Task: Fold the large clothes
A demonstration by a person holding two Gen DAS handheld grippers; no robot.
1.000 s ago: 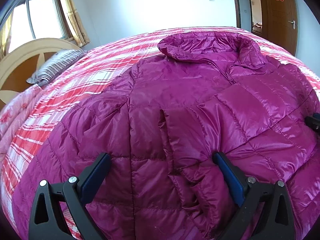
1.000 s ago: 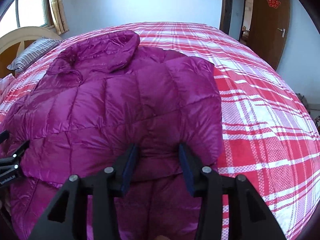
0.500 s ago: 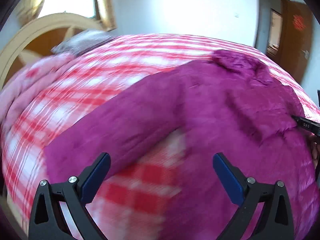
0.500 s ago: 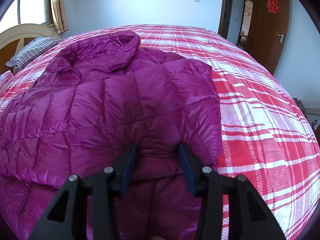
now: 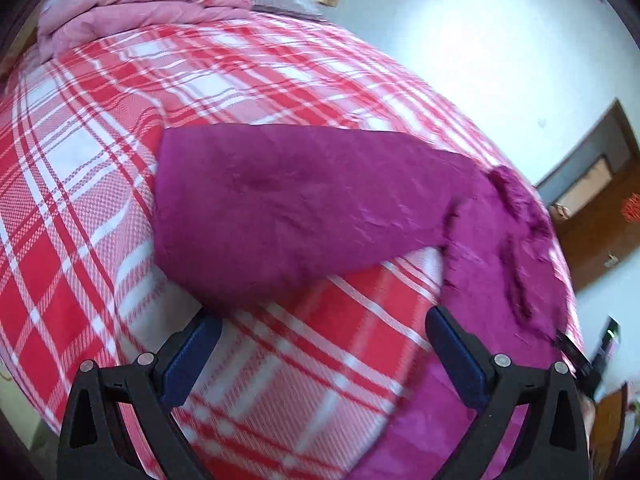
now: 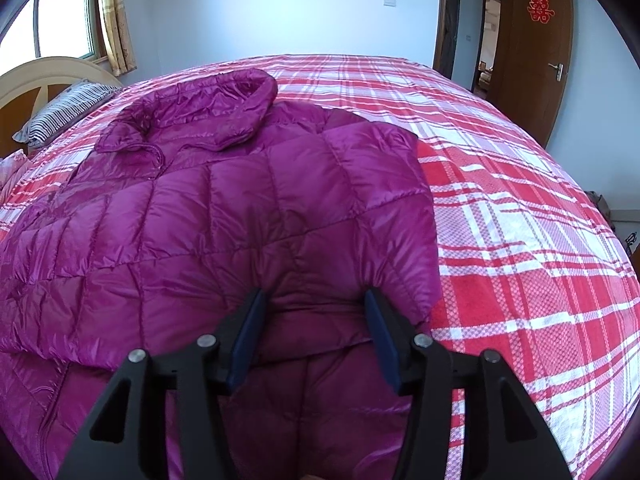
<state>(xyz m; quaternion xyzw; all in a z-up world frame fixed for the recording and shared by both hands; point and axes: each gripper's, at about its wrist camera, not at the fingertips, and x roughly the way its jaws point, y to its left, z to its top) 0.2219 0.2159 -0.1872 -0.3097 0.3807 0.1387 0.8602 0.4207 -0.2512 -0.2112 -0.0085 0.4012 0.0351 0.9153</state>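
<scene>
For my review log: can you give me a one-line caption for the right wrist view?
Right gripper opening around a fold of the purple down jacket spread on the red plaid bed.

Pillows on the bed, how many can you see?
1. A striped pillow lies at the headboard end of the bed, left of the purple jacket. The folded pink quilt nearby may hide more.

Both hand-held gripper [image 6: 314, 320] frames black, blue pads, silver screws.

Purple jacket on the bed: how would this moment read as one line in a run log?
stage: right side folded over | purple jacket: on plaid bed | right gripper: opening, fold between jaws | left gripper: open, empty, near left sleeve
</scene>
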